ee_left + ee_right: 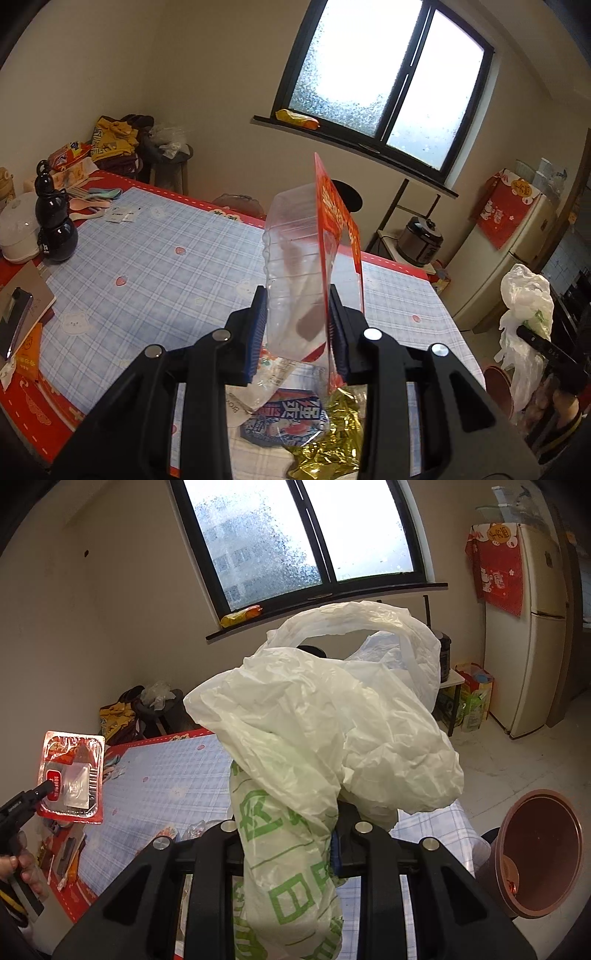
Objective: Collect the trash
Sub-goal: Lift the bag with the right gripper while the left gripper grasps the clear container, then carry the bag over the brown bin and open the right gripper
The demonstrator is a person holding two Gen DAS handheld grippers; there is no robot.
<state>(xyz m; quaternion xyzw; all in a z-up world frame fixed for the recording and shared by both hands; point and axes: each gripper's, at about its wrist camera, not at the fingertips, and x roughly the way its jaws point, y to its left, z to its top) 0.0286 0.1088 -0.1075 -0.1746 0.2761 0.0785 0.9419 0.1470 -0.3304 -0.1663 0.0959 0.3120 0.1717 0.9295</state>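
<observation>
While the left wrist view looks across the bench (155, 258), we note at its far left a white rice cooker (16, 230) and a black gourd-shaped bottle (55, 225) standing just beside it, with a phone on a notebook (18, 310) nearer the edge. The bench carries a blue checked cloth with a red border.

At centre, the left hand-held gripper (297, 328) is clamped on a clear plastic blister pack (295, 258) with a red card backing; the pack is held off the bench, standing upright between the blue pads (258, 328). Below the gripper, on the bench, lie a blue-and-red snack wrapper (288, 417) and a crumpled gold foil wrapper (328, 439), touching each other.

From the right wrist view, the same blister pack (72, 777) appears at far left, pinched at its edge by the left hand-held gripper (46, 786). At centre, the right hand-held gripper (291, 834) is closed on a white plastic bag (325, 731) with green print; the bag bulges above the jaws and hangs down below them, hiding most of the fingers. At lower right, a brown waste bin (535, 853) stands on the floor beside the bench, its mouth tilted toward the camera. A cream fridge (524, 627) stands at upper right.
</observation>
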